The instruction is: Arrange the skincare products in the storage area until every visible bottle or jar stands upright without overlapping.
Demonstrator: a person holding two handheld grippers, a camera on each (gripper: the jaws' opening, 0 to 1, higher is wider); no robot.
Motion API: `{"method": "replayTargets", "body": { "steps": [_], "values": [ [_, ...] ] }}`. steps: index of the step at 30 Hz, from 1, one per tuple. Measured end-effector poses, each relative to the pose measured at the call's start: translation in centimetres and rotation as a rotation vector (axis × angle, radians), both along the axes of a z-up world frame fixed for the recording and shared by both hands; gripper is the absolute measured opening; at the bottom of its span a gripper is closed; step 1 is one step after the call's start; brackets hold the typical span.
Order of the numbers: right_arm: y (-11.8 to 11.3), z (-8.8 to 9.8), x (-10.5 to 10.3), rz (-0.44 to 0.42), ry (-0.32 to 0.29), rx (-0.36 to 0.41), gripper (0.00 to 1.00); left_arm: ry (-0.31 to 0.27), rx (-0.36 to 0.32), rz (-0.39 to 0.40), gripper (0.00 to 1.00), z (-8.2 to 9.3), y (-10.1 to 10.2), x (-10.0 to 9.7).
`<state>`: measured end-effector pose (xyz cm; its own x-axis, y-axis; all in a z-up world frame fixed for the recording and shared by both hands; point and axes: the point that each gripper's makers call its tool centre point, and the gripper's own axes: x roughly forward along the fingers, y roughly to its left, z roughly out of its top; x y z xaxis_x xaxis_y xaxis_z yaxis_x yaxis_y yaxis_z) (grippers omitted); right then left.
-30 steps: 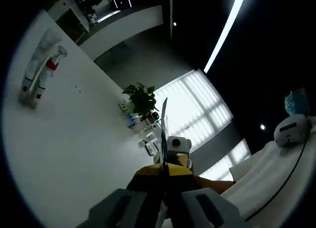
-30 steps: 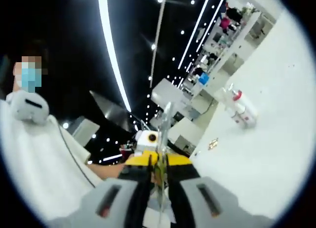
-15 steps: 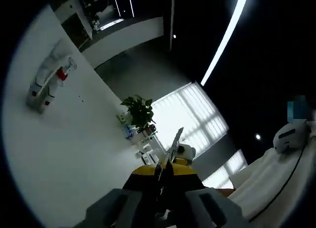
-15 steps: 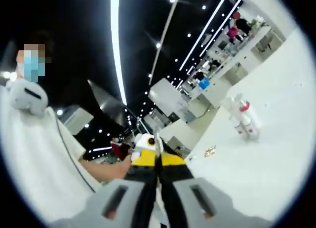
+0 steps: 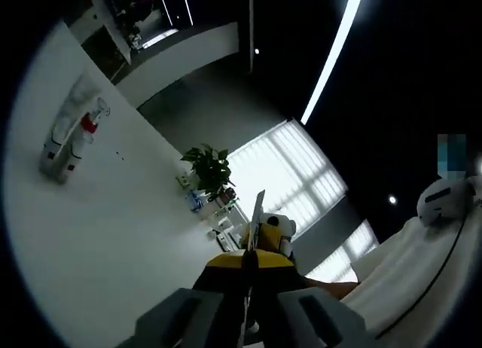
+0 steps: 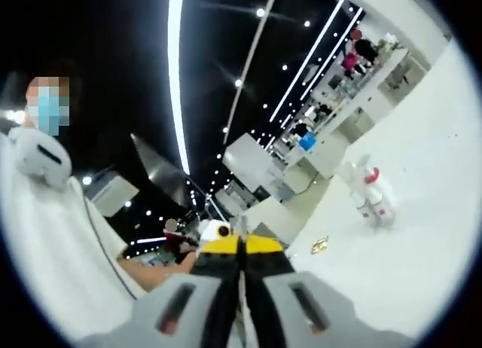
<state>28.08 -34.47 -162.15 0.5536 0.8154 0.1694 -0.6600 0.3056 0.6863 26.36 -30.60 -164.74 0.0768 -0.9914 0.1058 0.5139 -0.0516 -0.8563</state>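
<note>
Bottles (image 5: 69, 141) on white table (image 5: 113, 235), well apart from both clenched tongs (image 5: 247, 276).

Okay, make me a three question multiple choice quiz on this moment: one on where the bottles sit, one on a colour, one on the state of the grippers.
1. Where do the skincare bottles sit in the left gripper view?
A. upper left, on the white table
B. between the jaws
C. beside the potted plant

2. What colour accent marks the bottles?
A. green
B. red
C. blue

3. How do the left gripper and right gripper stand?
A. both wide open
B. one clamps a bottle
C. both closed, empty, far from the bottles

Answers: 1 A, they rest far off on the table. 2 B, red caps and labels show. 3 C, jaws meet with nothing between.
</note>
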Motion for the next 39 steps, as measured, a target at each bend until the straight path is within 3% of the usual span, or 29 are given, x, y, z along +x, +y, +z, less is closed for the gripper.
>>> {"method": "replayTargets", "body": {
  "steps": [3, 4, 6, 7, 10, 12, 14, 17, 19, 21, 26, 32, 33, 36, 39],
  "values": [
    [0.0, 0.7, 0.1, 0.000, 0.013, 0.068, 0.04, -0.003, -0.029, 0.013, 0.01, 0.7, 0.3, 0.3],
    [0.2, 0.8, -0.1, 0.025, 0.041, 0.100, 0.09, 0.006, -0.061, 0.030, 0.01, 1.3, 0.4, 0.6],
    [0.5, 0.3, 0.0, 0.018, 0.034, 0.076, 0.14, 0.025, -0.103, 0.078, 0.01, 1.9, 1.0, 1.7],
    [1.2, -0.4, -0.9, 0.069, 0.064, 0.051, 0.14, 0.025, -0.113, 0.101, 0.01, 2.1, 1.4, 2.2],
    [2.1, -1.4, -1.4, 0.102, 0.085, 0.011, 0.10, 0.035, -0.126, 0.128, 0.01, 2.3, 2.1, 3.0],
    [2.5, -2.4, -1.6, 0.108, 0.103, -0.041, 0.00, 0.032, -0.116, 0.127, 0.01, 2.2, 2.2, 3.2],
    [2.7, -2.4, -1.6, 0.116, 0.137, -0.016, 0.00, 0.017, -0.092, 0.138, 0.02, 1.7, 2.2, 3.3],
    [2.3, -2.2, -0.9, 0.067, 0.110, -0.015, 0.00, 0.048, -0.111, 0.165, 0.04, 1.4, 2.3, 3.6],
    [1.6, -1.6, 0.0, 0.015, 0.113, 0.042, 0.00, 0.071, -0.061, 0.126, 0.05, 0.3, 2.1, 2.9],
    [1.3, -1.5, 0.2, -0.001, 0.109, 0.045, 0.00, 0.030, -0.031, 0.093, 0.05, -0.2, 2.0, 2.0],
    [0.8, -1.5, 0.9, -0.035, 0.106, 0.063, 0.00, 0.057, -0.008, 0.072, 0.16, -1.1, 1.9, 1.4],
    [0.5, -1.3, 1.6, -0.070, 0.122, 0.129, 0.00, 0.072, -0.019, 0.090, 0.04, -1.2, 1.9, 2.0],
    [0.5, -1.6, 1.8, -0.082, 0.133, 0.136, 0.00, 0.043, -0.021, 0.095, 0.02, -1.1, 2.0, 2.2],
    [0.8, -2.0, 2.2, -0.087, 0.129, 0.107, 0.00, 0.040, -0.005, 0.093, 0.01, -1.1, 2.4, 2.6],
    [1.8, -3.4, 2.2, -0.034, 0.154, 0.004, 0.01, 0.041, 0.024, 0.121, 0.01, -1.6, 3.4, 3.4]
  ]
}}
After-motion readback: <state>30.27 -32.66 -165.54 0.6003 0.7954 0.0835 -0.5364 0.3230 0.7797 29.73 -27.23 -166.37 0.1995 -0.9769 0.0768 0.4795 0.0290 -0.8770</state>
